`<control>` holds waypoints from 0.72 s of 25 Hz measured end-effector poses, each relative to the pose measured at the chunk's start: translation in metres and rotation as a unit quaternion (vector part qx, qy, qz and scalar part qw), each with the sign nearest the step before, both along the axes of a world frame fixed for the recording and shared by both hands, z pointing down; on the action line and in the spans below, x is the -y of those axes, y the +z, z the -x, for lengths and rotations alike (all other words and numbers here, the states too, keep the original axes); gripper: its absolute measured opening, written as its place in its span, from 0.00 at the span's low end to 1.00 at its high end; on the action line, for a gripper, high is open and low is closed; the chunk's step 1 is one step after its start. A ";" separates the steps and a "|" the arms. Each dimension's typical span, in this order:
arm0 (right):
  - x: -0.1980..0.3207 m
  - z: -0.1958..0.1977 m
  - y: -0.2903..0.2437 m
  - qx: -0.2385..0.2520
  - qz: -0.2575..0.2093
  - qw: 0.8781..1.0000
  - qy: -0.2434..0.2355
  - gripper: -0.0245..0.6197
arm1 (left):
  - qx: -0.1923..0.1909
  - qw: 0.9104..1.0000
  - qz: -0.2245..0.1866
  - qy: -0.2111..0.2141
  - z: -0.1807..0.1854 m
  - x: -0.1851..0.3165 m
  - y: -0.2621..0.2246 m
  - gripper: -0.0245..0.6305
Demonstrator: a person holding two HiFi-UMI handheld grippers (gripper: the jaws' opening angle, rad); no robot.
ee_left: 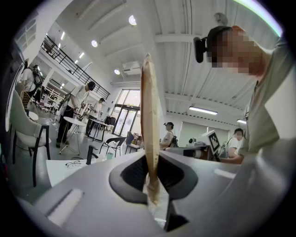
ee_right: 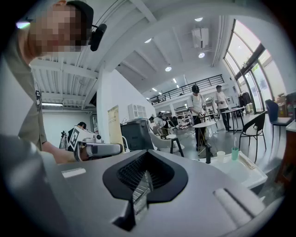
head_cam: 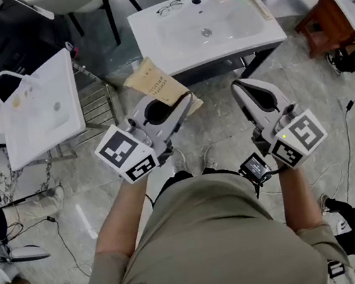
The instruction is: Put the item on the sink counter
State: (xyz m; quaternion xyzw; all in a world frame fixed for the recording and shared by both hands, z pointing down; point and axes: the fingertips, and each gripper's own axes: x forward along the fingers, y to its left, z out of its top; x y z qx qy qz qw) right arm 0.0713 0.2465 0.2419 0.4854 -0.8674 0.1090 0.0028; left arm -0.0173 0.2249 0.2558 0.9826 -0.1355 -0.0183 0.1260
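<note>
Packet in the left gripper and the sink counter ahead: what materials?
Packet: looks like kraft paper, matte tan, thin and flat with dark print. Sink counter: likely glazed ceramic or cast resin, smooth white with a slight sheen, no visible seams.

Grey marble floor (head_cam: 216, 131), white ceiling (ee_right: 138, 60), tall windows (ee_right: 252, 55), round ceiling lights (ee_left: 132, 20)
</note>
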 end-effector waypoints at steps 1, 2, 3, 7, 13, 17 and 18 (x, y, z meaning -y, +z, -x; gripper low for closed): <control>0.000 0.000 0.000 0.000 -0.001 1.000 0.000 0.05 | 0.000 1.000 -0.001 0.001 -0.001 -0.001 0.000 0.10; -0.001 -0.001 0.001 0.001 -0.002 1.000 0.000 0.05 | 0.000 1.000 -0.002 0.002 -0.002 -0.002 0.000 0.10; -0.002 -0.001 0.002 0.001 -0.001 1.000 0.000 0.05 | 0.000 1.000 -0.002 0.003 -0.003 -0.003 0.001 0.10; -0.004 -0.001 0.006 0.001 0.005 1.000 -0.001 0.05 | 0.001 1.000 0.003 0.002 -0.004 -0.007 0.005 0.10; -0.003 -0.011 0.013 0.005 0.008 1.000 -0.004 0.05 | 0.005 1.000 0.005 -0.006 -0.014 -0.007 0.008 0.10; -0.002 -0.024 0.016 0.004 0.005 1.000 0.011 0.05 | 0.006 1.000 0.013 -0.021 -0.019 -0.004 0.014 0.10; -0.002 -0.026 0.016 0.005 0.003 1.000 0.011 0.05 | 0.008 1.000 0.015 -0.025 -0.021 -0.002 0.016 0.10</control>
